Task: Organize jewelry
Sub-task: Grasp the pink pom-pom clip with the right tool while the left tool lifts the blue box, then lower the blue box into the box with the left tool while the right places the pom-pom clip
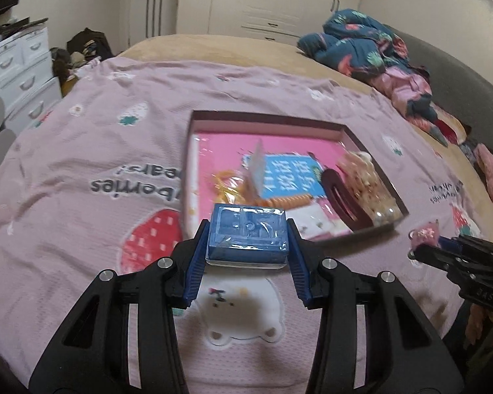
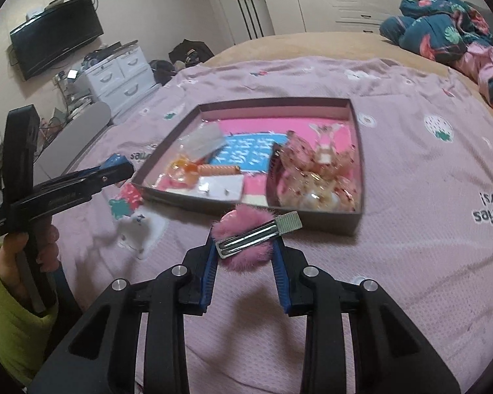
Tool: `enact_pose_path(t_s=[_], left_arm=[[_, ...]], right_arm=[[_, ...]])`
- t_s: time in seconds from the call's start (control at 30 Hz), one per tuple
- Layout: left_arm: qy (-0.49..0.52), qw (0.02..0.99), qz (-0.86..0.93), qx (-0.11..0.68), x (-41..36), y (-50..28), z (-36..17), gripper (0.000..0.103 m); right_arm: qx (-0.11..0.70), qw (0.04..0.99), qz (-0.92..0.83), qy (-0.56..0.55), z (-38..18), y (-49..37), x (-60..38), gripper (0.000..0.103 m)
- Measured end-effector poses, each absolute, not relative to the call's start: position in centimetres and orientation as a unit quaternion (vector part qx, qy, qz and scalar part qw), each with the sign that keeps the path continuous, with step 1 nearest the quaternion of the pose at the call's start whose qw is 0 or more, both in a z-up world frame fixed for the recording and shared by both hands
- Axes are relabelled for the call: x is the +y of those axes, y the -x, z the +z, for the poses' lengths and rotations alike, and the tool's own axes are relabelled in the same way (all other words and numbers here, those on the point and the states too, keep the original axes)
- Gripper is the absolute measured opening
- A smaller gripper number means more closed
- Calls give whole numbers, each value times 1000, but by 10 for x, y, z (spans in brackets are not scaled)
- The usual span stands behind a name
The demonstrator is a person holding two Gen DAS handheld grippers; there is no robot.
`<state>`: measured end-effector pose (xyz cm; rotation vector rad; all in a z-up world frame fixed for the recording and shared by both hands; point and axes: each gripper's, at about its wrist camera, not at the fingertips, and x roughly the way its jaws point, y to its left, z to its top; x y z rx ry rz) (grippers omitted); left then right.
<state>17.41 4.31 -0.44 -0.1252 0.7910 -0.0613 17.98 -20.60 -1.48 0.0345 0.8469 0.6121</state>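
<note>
My left gripper (image 1: 248, 241) is shut on a small blue plastic jewelry case (image 1: 246, 234) and holds it above the pink bedspread, just in front of the shallow brown box (image 1: 269, 119). My right gripper (image 2: 245, 244) is shut on a pink fluffy hair clip (image 2: 243, 229) with a metal clasp, just short of the box's near wall (image 2: 312, 220). The box holds several pieces: an orange coil hair tie (image 2: 218, 169), a dark hair claw (image 1: 341, 200), pearl and gold pieces (image 2: 315, 193), and a blue card (image 1: 289, 180). The left gripper also shows in the right wrist view (image 2: 115, 164), left of the box.
The box lies on a pink strawberry-print bedspread (image 1: 82, 164). Crumpled dark floral bedding (image 1: 361, 46) lies at the back right. White drawers (image 1: 19, 65) stand left of the bed, wardrobes (image 1: 272, 0) behind. A wall TV (image 2: 56, 36) hangs at the left.
</note>
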Motion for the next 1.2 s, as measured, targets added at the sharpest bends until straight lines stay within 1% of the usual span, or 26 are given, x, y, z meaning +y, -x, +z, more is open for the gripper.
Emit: enact_pose_path(t_s=[0.2, 0.5, 0.67, 0.9, 1.03, 1.2], left_arm=[[75, 922, -10, 380, 61, -178, -3, 36], [80, 916, 9, 392, 73, -194, -17, 36], [79, 912, 13, 402, 72, -207, -26, 36], [60, 909, 19, 412, 66, -219, -38, 36], [48, 910, 21, 411, 63, -220, -38, 37], [43, 912, 21, 408, 61, -219, -37, 37]], right_arm=[[396, 866, 306, -8, -6, -188, -185, 29], [372, 871, 320, -2, 10, -210, -159, 29], [372, 872, 319, 1, 11, -223, -151, 29], [394, 868, 300, 28, -10, -243, -136, 29], [414, 860, 297, 36, -28, -248, -129, 29], [420, 860, 281, 67, -42, -247, -120, 31]])
